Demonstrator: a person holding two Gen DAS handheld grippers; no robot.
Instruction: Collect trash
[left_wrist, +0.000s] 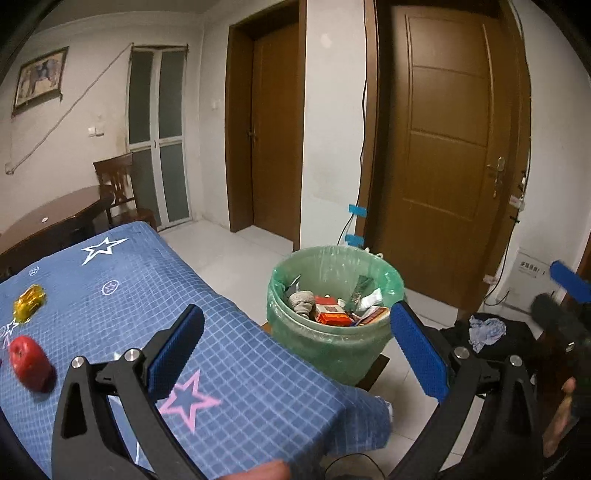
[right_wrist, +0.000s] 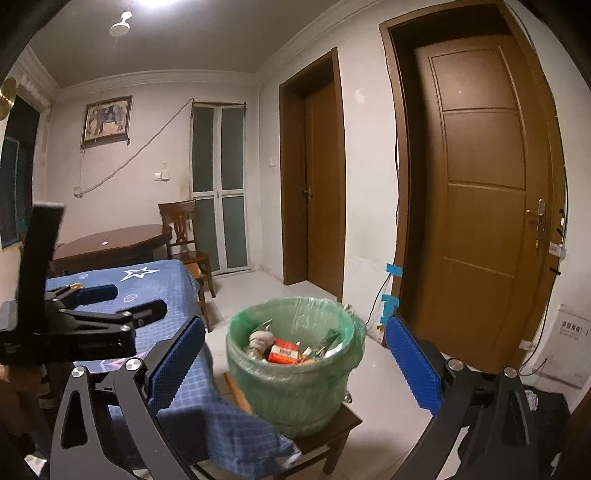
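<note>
A bin (left_wrist: 334, 354) lined with a green bag stands on a low stool right of the table; it also shows in the right wrist view (right_wrist: 295, 384). It holds several pieces of trash, among them an orange box (left_wrist: 330, 314). My left gripper (left_wrist: 295, 350) is open and empty above the table's right edge. My right gripper (right_wrist: 295, 365) is open and empty, in front of the bin. On the blue star cloth (left_wrist: 229, 369) lie a gold crumpled wrapper (left_wrist: 29, 302) and a red apple (left_wrist: 29, 363) at the left. The left gripper also shows in the right wrist view (right_wrist: 122, 299).
A dark stool (right_wrist: 332, 424) carries the bin. A black bag with a pale cloth (left_wrist: 485, 332) lies on the floor at right. Brown doors (left_wrist: 450, 147) stand behind. A wooden table (right_wrist: 110, 243) and chair (right_wrist: 184, 236) are at the back left.
</note>
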